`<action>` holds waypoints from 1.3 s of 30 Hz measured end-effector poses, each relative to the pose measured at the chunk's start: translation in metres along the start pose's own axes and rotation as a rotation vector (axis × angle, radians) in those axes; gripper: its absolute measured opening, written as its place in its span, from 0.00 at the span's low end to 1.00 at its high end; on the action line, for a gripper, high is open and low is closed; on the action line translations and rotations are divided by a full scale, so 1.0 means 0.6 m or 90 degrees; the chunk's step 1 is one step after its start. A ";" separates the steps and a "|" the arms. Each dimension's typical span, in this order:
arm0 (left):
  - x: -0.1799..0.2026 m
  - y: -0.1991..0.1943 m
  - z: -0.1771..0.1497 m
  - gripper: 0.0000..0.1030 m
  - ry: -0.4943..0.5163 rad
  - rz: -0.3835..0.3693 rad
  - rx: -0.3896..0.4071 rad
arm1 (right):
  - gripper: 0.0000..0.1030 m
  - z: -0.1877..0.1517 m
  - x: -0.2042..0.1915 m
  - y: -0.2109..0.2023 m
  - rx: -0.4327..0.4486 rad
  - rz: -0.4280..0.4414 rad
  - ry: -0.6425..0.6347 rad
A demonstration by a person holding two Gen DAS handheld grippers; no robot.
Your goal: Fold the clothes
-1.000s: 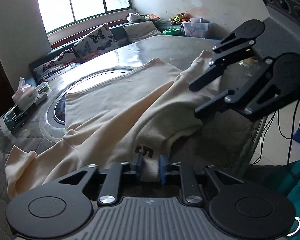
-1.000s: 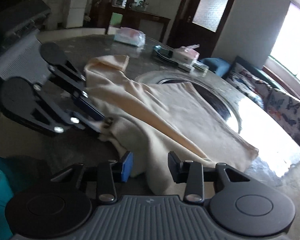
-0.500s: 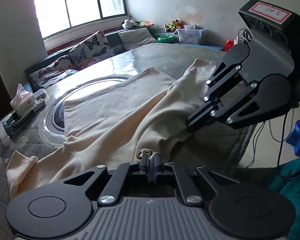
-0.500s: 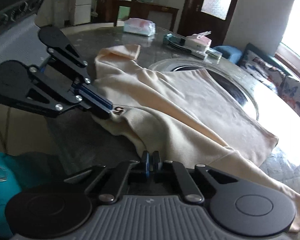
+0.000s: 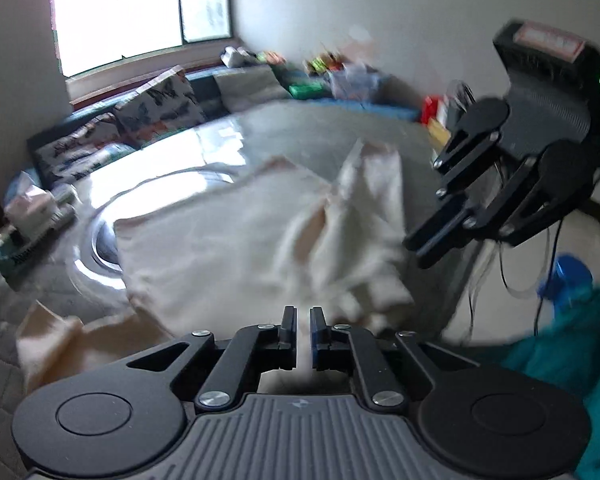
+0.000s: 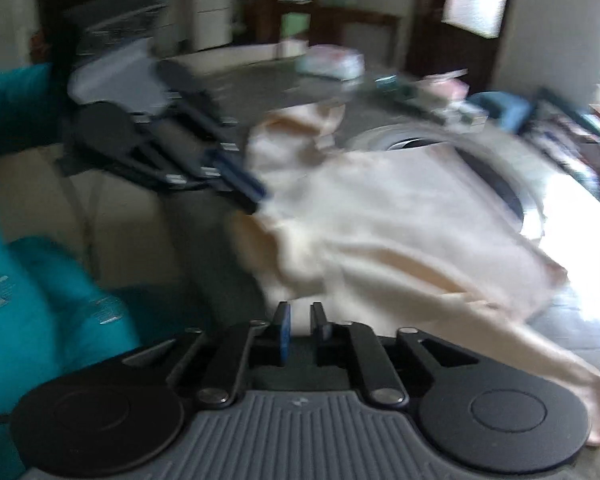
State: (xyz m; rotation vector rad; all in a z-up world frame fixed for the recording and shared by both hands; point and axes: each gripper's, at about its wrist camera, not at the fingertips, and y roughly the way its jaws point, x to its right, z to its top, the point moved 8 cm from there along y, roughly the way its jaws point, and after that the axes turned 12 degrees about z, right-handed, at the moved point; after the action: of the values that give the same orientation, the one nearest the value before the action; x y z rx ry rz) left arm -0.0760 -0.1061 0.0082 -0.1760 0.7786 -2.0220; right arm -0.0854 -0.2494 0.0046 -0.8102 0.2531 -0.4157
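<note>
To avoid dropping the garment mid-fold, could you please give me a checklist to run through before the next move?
1. Left hand-held gripper holding the cream shirt: cloth sits between its jaws, which are opening; cannot tell.
2. Right hand-held gripper holding the shirt: cloth between its opening jaws; cannot tell.
3. The two grippers apart from each other: ok.
4. Tissue box clear of the shirt: ok.
5. Loose sleeve resting on the table: ok.
</note>
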 end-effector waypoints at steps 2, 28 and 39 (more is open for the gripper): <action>-0.002 0.009 0.016 0.08 -0.016 0.008 0.010 | 0.15 0.003 0.036 0.004 0.003 -0.054 0.028; -0.259 0.278 0.084 0.40 -0.205 0.272 -0.132 | 0.30 -0.001 0.459 0.065 0.059 -0.224 0.375; -0.281 0.342 0.082 0.10 -0.230 0.241 -0.138 | 0.08 0.010 0.483 0.078 0.046 -0.218 0.372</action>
State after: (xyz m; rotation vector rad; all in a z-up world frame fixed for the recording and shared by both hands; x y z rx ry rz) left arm 0.1862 -0.0669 -0.0440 -0.4672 0.7337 -1.4931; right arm 0.1867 -0.3477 -0.0437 -0.6458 0.6416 -0.9805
